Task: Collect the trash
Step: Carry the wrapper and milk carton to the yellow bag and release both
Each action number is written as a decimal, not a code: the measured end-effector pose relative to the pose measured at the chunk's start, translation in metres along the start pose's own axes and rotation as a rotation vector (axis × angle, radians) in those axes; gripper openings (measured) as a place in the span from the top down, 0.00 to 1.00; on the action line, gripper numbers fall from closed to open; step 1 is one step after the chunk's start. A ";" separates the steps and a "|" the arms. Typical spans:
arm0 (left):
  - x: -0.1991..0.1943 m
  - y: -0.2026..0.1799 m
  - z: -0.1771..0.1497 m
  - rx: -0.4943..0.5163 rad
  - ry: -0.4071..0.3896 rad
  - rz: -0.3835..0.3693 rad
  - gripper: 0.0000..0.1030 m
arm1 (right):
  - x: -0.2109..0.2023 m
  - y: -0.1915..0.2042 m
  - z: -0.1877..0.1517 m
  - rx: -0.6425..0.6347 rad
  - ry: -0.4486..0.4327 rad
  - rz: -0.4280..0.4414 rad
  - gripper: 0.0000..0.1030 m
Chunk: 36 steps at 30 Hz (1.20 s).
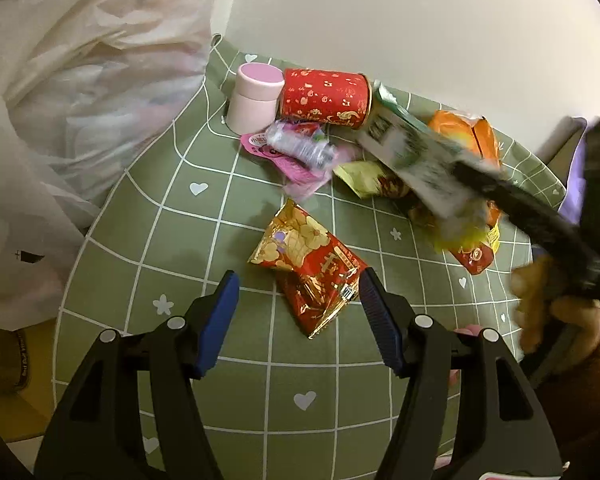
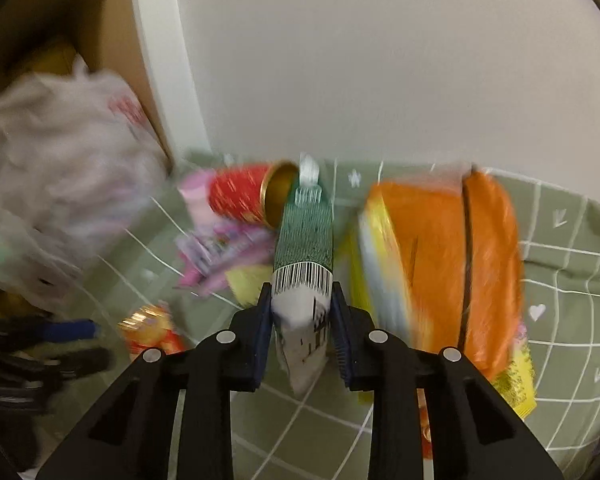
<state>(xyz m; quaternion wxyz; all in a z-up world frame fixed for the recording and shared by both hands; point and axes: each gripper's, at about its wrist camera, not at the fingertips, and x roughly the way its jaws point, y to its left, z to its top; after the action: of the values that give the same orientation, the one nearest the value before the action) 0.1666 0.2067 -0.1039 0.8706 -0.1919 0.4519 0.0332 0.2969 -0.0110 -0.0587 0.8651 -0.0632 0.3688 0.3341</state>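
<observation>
Right wrist: hand-held gripper (image 2: 300, 320) pinches green packet (image 2: 305, 236).

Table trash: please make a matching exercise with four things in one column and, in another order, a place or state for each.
Things:
1. green carton
2. red can
3. pink tube box
4. red-gold snack packet

States:
A. lying on its side
B. between the open fingers of the left gripper
C. clamped in the right gripper
D. standing upright

Pairs: 1-C, 2-A, 3-D, 4-B
</observation>
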 end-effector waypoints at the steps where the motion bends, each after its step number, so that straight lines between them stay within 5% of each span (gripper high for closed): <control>1: -0.001 0.000 0.000 -0.002 -0.002 -0.005 0.42 | -0.011 -0.002 0.001 0.003 -0.009 0.004 0.74; 11: 0.015 -0.001 0.008 -0.084 0.004 -0.022 0.42 | -0.128 -0.043 -0.001 0.099 -0.106 -0.070 0.75; 19: 0.043 0.004 0.022 -0.113 0.033 0.086 0.43 | -0.174 -0.060 -0.027 0.145 -0.118 -0.154 0.75; 22: 0.052 0.000 0.022 -0.125 0.068 0.068 0.53 | -0.180 -0.064 -0.035 0.159 -0.108 -0.183 0.75; 26: 0.050 -0.015 0.024 -0.071 0.058 0.045 0.81 | -0.183 -0.070 -0.046 0.151 -0.072 -0.223 0.75; 36: 0.008 -0.072 0.033 0.116 -0.090 -0.074 0.82 | -0.180 -0.085 -0.071 0.190 -0.029 -0.258 0.75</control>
<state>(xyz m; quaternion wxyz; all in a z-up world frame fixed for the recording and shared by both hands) 0.2134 0.1511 -0.0715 0.9003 -0.1561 0.4060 -0.0167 0.2169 -0.1972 0.0006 0.9082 -0.0233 0.3750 0.1845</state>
